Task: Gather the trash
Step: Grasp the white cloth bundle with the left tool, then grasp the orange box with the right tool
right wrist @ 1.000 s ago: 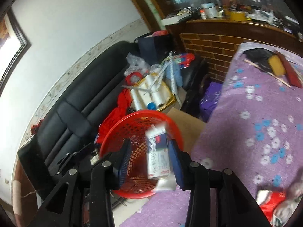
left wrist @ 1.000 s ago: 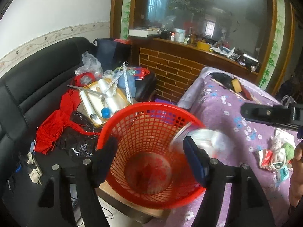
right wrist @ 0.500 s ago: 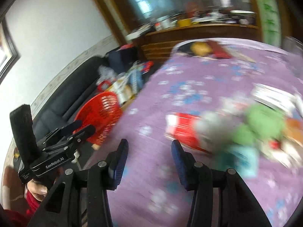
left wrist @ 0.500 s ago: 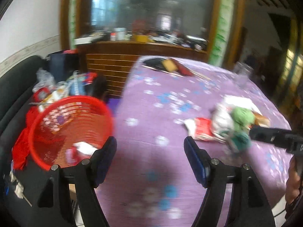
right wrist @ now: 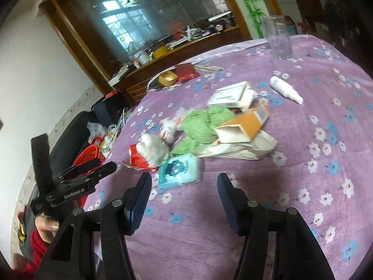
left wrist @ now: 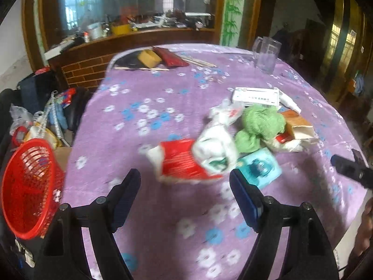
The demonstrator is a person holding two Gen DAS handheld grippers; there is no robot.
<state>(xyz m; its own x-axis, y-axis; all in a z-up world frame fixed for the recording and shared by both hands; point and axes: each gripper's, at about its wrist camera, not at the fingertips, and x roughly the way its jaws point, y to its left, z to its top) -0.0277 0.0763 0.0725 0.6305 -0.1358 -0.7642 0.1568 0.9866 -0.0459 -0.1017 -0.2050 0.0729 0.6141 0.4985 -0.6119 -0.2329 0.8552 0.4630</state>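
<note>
A trash pile lies on the purple flowered tablecloth (left wrist: 130, 130): a red-and-white packet (left wrist: 181, 163), a white crumpled bag (left wrist: 216, 142), a green wad (left wrist: 261, 123), a light-blue tissue pack (right wrist: 179, 168), an orange carton (right wrist: 247, 123), a white box (right wrist: 228, 95) and a small white bottle (right wrist: 284, 88). My left gripper (left wrist: 184, 179) hovers just short of the red packet, its jaws opening with nothing between them. My right gripper (right wrist: 184, 182) hangs before the blue pack, jaws also opening and empty. The red mesh basket (left wrist: 28, 186) stands off the table's left edge.
A clear plastic jug (left wrist: 265, 56) stands at the table's far side, with a yellow block (left wrist: 149, 58), a red pouch (left wrist: 172, 57) and chopsticks near the far-left edge. A black sofa (right wrist: 70, 135) piled with clutter lies behind the basket. A red-sleeved hand (right wrist: 44, 228) holds the left gripper.
Both grippers swung from above the red basket over to the trash pile on the table. The right one let go of a white-and-red box at the basket and widened its jaws.
</note>
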